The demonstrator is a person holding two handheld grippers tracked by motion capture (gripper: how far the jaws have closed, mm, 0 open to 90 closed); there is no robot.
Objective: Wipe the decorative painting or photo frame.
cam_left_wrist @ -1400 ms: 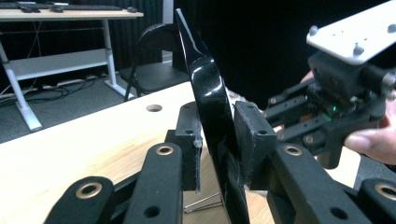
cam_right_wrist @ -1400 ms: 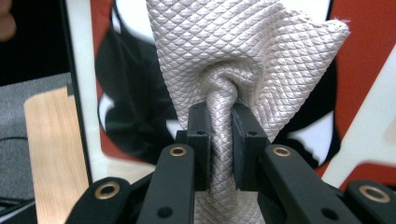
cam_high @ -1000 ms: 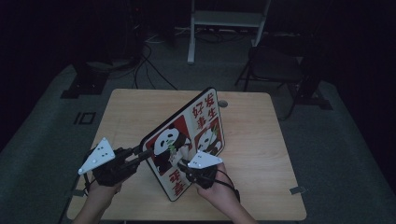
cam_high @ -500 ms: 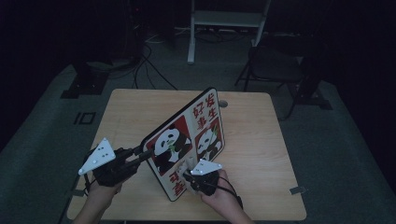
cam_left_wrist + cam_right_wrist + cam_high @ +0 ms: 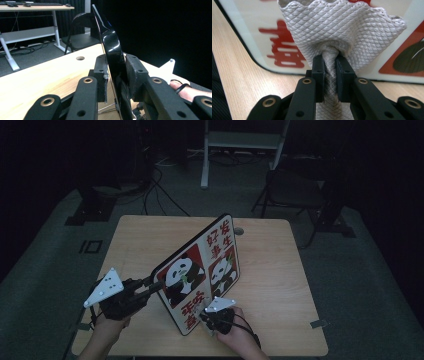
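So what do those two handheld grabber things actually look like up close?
Each is black. The left gripper and the right gripper both carry a pale grey three-cornered plate on top. Up close, the jaws are flat black bars joined by brass-coloured rivets, ending in blocky dark pads. The person's right hand has a dark band around the wrist.

My left gripper (image 5: 116,77) pinches the black edge of an upright tray (image 5: 111,47) above a wooden table (image 5: 45,72), a hand (image 5: 186,90) behind.
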